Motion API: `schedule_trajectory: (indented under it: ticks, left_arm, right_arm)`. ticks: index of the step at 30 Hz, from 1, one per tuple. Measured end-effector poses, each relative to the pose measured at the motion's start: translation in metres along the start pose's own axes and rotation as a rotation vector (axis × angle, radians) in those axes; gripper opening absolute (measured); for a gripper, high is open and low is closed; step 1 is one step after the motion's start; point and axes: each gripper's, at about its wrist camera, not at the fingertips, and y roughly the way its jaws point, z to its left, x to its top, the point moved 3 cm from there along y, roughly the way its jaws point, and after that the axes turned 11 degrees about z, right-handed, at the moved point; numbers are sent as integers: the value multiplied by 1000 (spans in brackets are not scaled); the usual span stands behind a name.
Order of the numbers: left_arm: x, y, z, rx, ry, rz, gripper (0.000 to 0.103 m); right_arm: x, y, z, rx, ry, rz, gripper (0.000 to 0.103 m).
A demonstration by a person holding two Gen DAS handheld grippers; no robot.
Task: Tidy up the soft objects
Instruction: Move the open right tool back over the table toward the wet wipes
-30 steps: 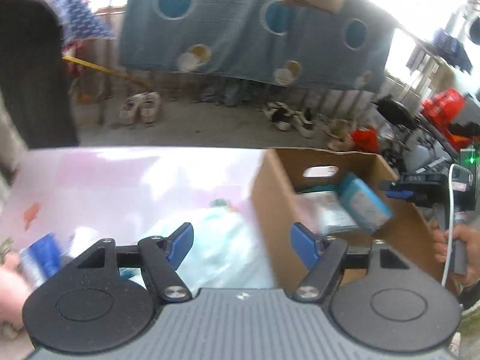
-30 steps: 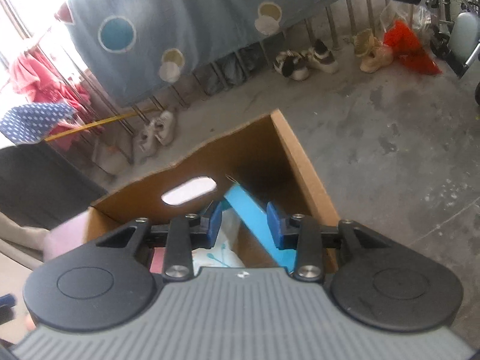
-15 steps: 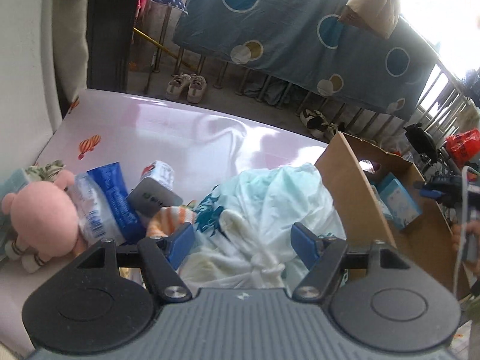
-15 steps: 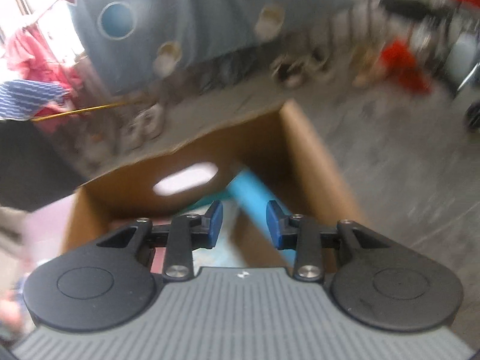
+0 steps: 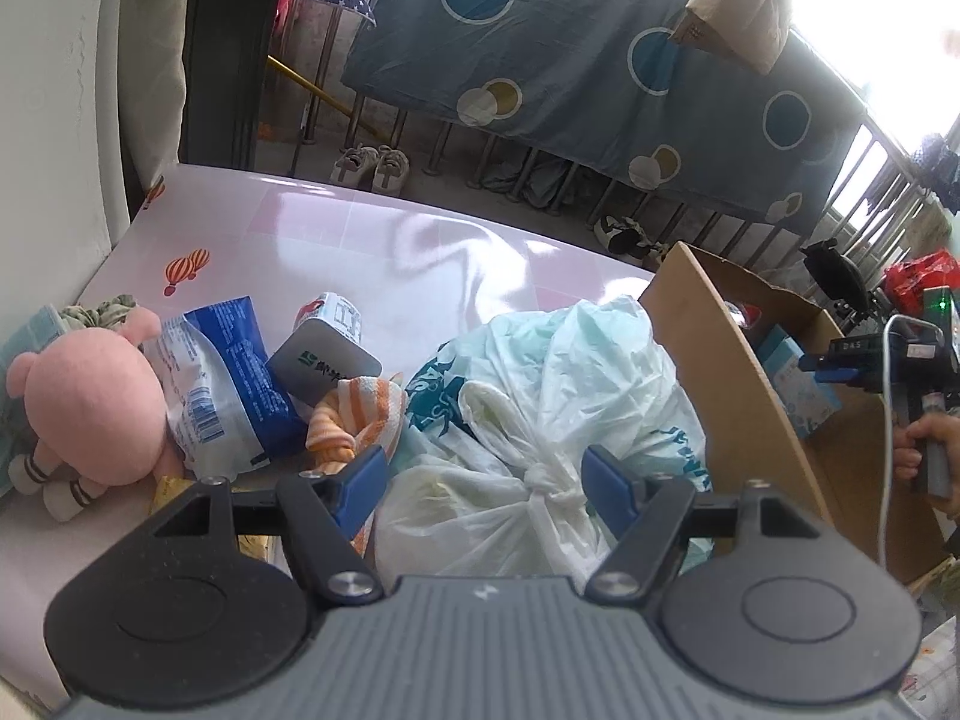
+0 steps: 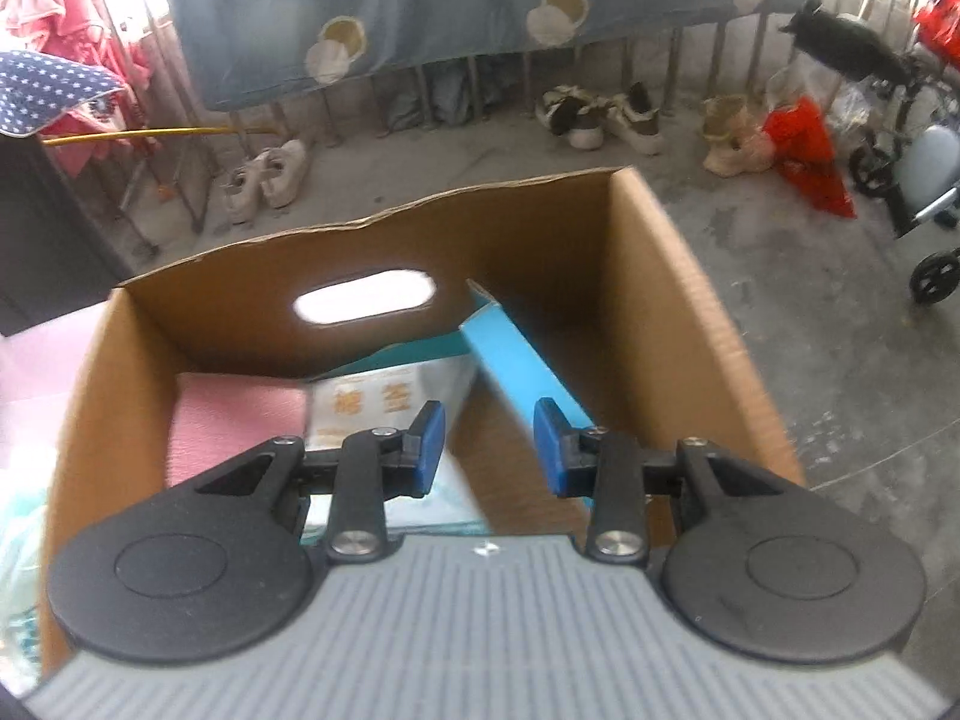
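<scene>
In the left wrist view my left gripper point(image 5: 483, 483) is open and empty, just above a knotted white and teal plastic bag point(image 5: 558, 396) on the pink table point(image 5: 360, 240). Left of the bag lie an orange striped cloth point(image 5: 360, 408), a blue and white soft pack point(image 5: 222, 384) and a pink plush toy point(image 5: 84, 408). In the right wrist view my right gripper point(image 6: 489, 447) is open and empty over the open cardboard box point(image 6: 708, 324). The box holds a blue carton point(image 6: 522, 366), a pink item point(image 6: 234, 420) and a printed packet point(image 6: 372, 408).
A grey tin point(image 5: 324, 360) and a small can point(image 5: 336, 315) sit behind the cloth. The box point(image 5: 714, 372) stands at the table's right end, touching the bag. Beyond are a concrete floor with shoes point(image 6: 270, 177), a hanging blue sheet point(image 5: 600, 60) and a wheelchair point(image 6: 924, 192).
My left gripper swung left and back from the box, bringing the bag and the toys into view. My right gripper stayed over the box and its jaws opened slightly wider.
</scene>
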Motion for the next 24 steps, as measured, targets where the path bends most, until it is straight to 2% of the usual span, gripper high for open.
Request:
schedule_trajectory:
  ticks: [3, 7, 14, 20, 24]
  left_arm:
    - [-1, 1, 4, -7, -7, 0, 73]
    - [-3, 2, 9, -11, -18, 8, 73]
    - [-2, 1, 16, 3, -31, 2, 73]
    - [-5, -8, 16, 27, -18, -13, 73]
    - [-12, -20, 13, 118, 25, -28, 75]
  right_arm:
    - [-1, 7, 4, 61, 37, 50, 29]
    - [-10, 27, 0, 67, 105, 108, 30]
    - [-17, 39, -22, 86, 236, 74, 31]
    - [-27, 8, -28, 164, 300, 32, 32]
    - [-37, -34, -17, 258, 277, 5, 36]
